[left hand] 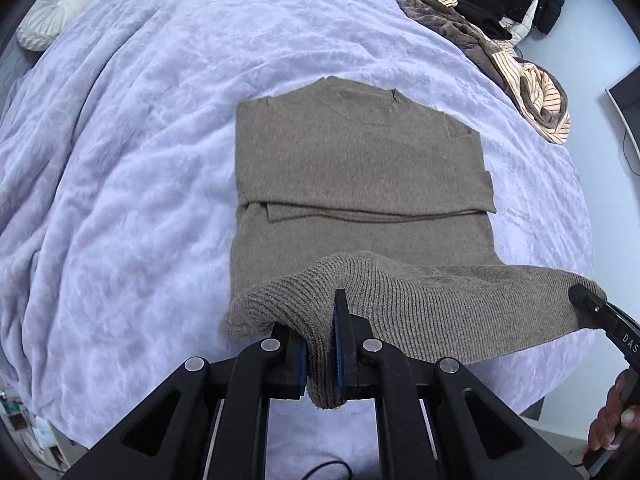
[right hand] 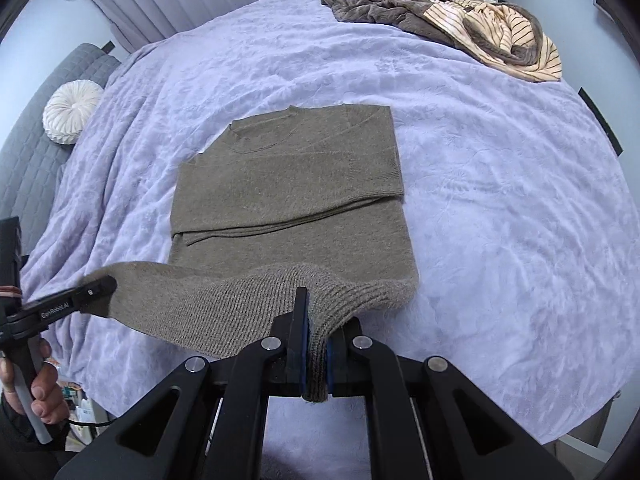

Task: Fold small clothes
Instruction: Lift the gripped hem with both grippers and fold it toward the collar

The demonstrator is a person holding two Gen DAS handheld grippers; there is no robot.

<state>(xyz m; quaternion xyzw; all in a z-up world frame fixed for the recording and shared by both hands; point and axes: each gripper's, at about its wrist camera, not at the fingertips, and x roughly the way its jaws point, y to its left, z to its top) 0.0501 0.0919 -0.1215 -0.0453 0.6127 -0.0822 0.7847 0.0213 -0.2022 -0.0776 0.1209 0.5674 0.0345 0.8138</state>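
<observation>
While each hand lifts one bottom corner, the left claw (left hand: 320, 344) is clenched on the ribbed hem (left hand: 420, 308) of the taupe knit sweater (left hand: 356, 168), a bunched wad of knit pinched between its blue pads (left hand: 339, 354); the right claw (right hand: 316, 354) grips the hem's other corner the same way, so the band hangs taut between them, raised off the lavender bedspread (left hand: 132, 168); judging by this, holding both corners keeps the edge straight so the lower half can be carried over toward the neckline (left hand: 362, 86) in one even fold; the sweater lies flat on the bed at the middle of the spread, collar away from the claws, with its sleeves already crossed over the chest, which keeps the shape a narrow rectangle; beyond the sweater's far right shoulder sits a heap of striped and dark clothes (left hand: 500, 40), likely waiting their turn; off its far left lies a round white cushion (left hand: 56, 16); the left claw's arm reads "GenRobot.AI" in the right wrist view; "DAS" shows on the right one.
</observation>
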